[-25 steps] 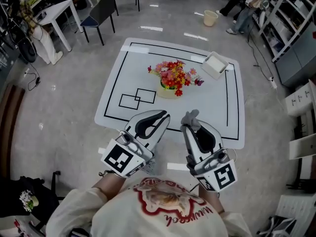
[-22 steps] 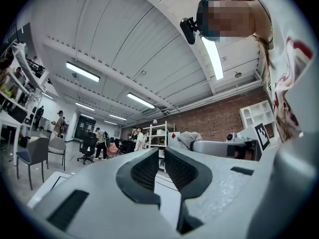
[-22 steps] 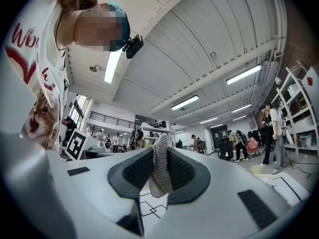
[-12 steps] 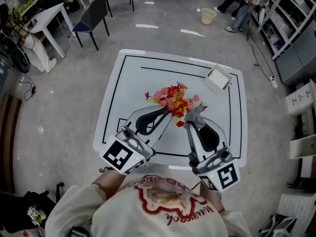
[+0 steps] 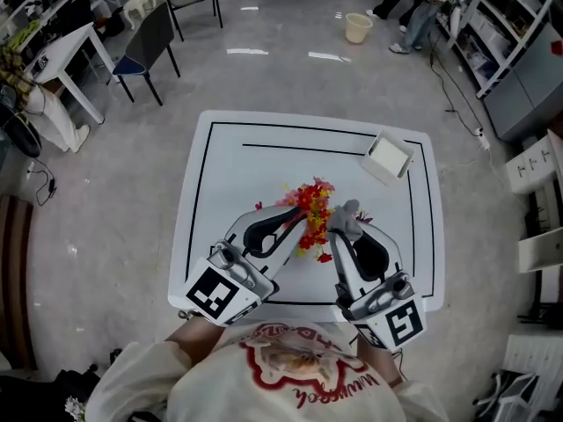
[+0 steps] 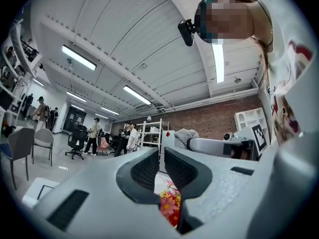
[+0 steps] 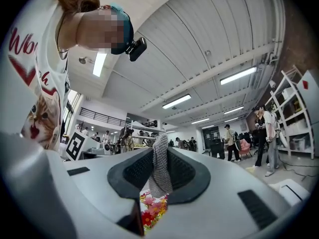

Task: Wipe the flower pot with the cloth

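A bunch of red, pink and yellow flowers (image 5: pixel 308 209) stands on the white table (image 5: pixel 220 174); its pot is hidden under the blooms and my grippers. My left gripper (image 5: pixel 295 218) is shut and holds nothing, its tip at the flowers' left side. On the flowers' right, my right gripper (image 5: pixel 339 229) is shut on a grey knitted cloth (image 5: pixel 347 214). In the right gripper view the cloth (image 7: pixel 159 163) stands up between the jaws of the right gripper (image 7: pixel 159 176), with the flowers (image 7: pixel 152 210) below. The left gripper view shows the left gripper (image 6: pixel 162 166) above the flowers (image 6: pixel 169 203).
A small white box (image 5: pixel 388 156) lies at the table's far right corner. Black lines mark the tabletop. On the floor beyond are chairs (image 5: pixel 145 47), a white desk (image 5: pixel 66 55) and a bucket (image 5: pixel 358 27). Shelving (image 5: pixel 537 51) lines the right side.
Both grippers have moved forward over the table, from its near edge to either side of the flowers. The cloth has stayed in the right gripper.
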### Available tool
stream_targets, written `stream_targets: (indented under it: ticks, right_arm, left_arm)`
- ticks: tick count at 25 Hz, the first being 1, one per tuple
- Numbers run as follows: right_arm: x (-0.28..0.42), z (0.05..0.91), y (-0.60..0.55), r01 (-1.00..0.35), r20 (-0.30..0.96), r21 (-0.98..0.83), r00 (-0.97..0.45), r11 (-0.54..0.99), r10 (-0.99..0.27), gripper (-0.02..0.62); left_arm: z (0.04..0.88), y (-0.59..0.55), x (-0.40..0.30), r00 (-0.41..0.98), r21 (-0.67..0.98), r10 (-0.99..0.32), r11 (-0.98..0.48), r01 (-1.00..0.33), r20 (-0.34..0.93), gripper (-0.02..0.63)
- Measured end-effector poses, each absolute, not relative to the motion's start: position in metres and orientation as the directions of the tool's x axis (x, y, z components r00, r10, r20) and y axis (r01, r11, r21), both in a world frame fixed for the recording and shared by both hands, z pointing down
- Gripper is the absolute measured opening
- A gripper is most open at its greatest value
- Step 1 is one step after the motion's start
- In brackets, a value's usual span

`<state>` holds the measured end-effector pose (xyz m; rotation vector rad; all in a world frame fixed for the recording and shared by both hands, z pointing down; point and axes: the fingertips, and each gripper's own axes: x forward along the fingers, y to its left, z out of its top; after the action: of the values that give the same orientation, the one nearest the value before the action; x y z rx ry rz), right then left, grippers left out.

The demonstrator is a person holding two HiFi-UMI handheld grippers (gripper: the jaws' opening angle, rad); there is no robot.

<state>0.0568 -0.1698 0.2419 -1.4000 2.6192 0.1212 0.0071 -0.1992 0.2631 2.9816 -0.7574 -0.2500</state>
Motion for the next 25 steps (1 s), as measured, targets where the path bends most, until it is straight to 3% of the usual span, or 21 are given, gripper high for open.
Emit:
stream_targets:
  ticks: [15,25]
  right_arm:
    - [0.097,0.229,-0.225,-0.755,-0.157,0.053,-0.653,0.654,-0.741,0.072]
    - [0.113,0.252,-0.286,-0.671,-0.091,0.074,-0.741,0.737,-0.665,0.072]
  left_arm:
    - [0.251,-0.252,0.023,0.789,0.106,-0.592,-0.806,-0.583,-0.163,0.038]
    - [0.277,-0.286,0.01,0.73,0.125,-0.677,-0.736,-0.665,-0.098,0.038]
